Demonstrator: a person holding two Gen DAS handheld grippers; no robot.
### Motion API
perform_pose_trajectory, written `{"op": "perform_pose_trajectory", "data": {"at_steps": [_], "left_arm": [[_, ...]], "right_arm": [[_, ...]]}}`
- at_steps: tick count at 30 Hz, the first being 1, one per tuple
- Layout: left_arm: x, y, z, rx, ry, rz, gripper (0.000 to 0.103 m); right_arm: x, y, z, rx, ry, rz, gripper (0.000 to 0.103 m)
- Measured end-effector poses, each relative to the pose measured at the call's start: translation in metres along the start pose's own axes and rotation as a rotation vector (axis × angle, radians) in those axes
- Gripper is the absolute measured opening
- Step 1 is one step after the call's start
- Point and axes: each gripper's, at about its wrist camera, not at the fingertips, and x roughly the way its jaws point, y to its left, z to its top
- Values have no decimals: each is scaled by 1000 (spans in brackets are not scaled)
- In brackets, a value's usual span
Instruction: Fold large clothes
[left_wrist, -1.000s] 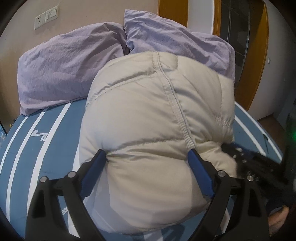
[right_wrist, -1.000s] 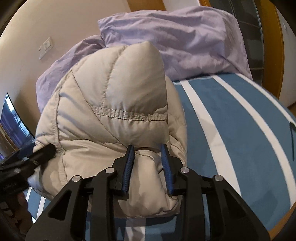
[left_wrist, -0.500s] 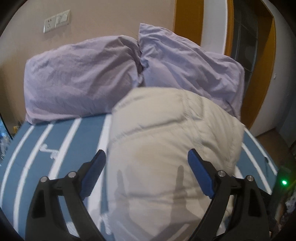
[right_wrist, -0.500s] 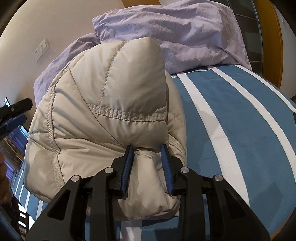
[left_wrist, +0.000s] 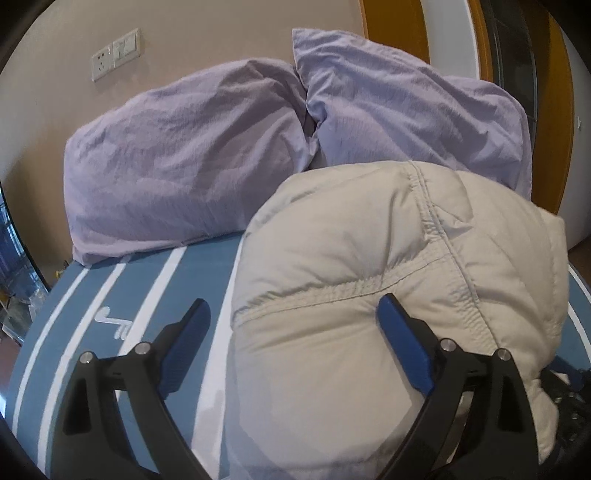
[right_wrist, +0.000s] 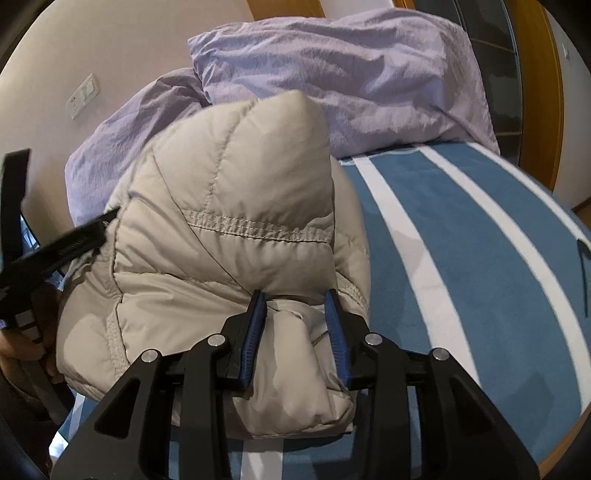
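On my left camera the jacket (left_wrist: 388, 295) has slid toward the right of the view since a second ago: then it filled the gap between both blue pads, now only the right pad touches its bulging side and the left pad stands over bare bedsheet (left_wrist: 122, 295). More of the two pillows (left_wrist: 184, 155) shows above it. My left gripper (left_wrist: 291, 332) is spread wide and grips nothing.

On my right camera little has shifted. My right gripper (right_wrist: 295, 317) has just been easing its jaws apart, yet a thick fold of the jacket (right_wrist: 229, 229) sits between the pads, and both pads press its sides, so I count it as clamped on the jacket. At the left edge of this view the other gripper's black finger lies against the jacket's flank, with a bit of the person's hand (right_wrist: 22, 347) below it.

The jacket is a beige quilted puffer, soft and swollen, with stitched seams and a matte shell, bundled into a rounded heap on the bed just before the pillows. Those are lilac, crinkled cotton, leaning on a plain wall. The sheet is smooth blue with white stripes.
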Motion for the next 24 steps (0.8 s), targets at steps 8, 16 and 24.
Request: {"op": "perform_pose_trajectory", "data": {"at_steps": [8,16,24], "left_arm": [[13,-4,-8,-11,-2,-20,93],[15,-3,-11,-24,-18,-40,93],[16,-1,-12,-33,-26,-62,93]], "right_arm": [[-19,13,41,-23,-69,24,51],[5,52,93,-94,-138,-19,62],[36,57,115,-136,-169,-150,61]]}}
